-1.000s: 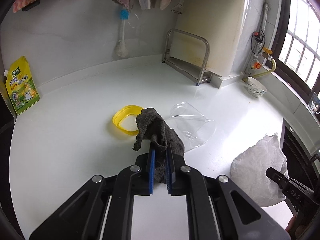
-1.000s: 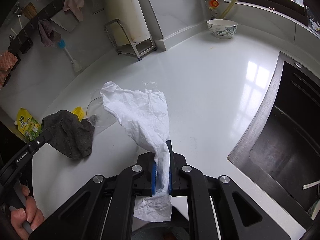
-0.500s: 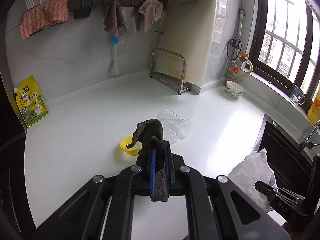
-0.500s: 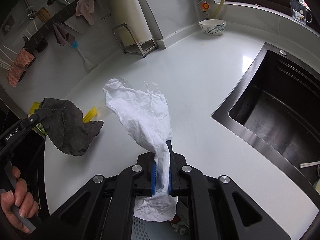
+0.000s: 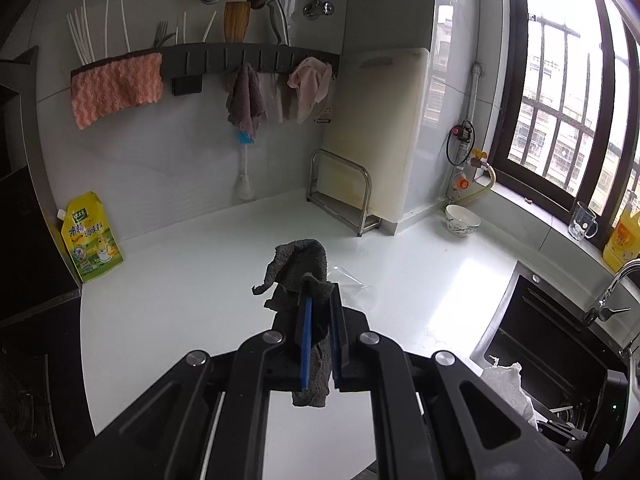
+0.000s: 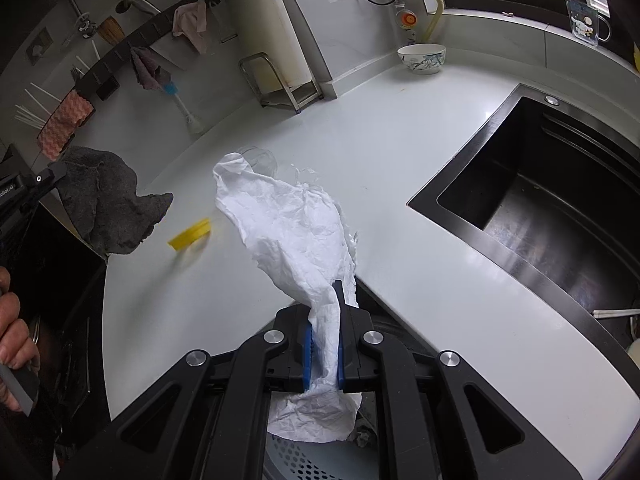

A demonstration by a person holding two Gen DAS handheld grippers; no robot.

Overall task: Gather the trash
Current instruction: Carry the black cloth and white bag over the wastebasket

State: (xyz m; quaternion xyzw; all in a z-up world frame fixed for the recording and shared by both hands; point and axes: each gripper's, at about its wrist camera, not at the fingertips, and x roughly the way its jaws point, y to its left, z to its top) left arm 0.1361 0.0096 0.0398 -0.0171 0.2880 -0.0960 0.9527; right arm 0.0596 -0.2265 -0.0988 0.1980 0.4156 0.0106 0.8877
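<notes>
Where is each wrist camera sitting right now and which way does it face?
Left wrist: rides the left gripper, looks down over the counter toward the wall rack; its fingers clamp a grey rag.
Right wrist: rides the right gripper, looks down at counter edge and sink; fingers clamp white paper; a hand shows.
Shared: rag, bowl, clear cup.

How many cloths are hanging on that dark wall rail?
3: a pink cloth draped at the rail's left end, a brownish cloth hanging near the middle, and a pale pink cloth toward the right. Others could be hidden behind these.
</notes>
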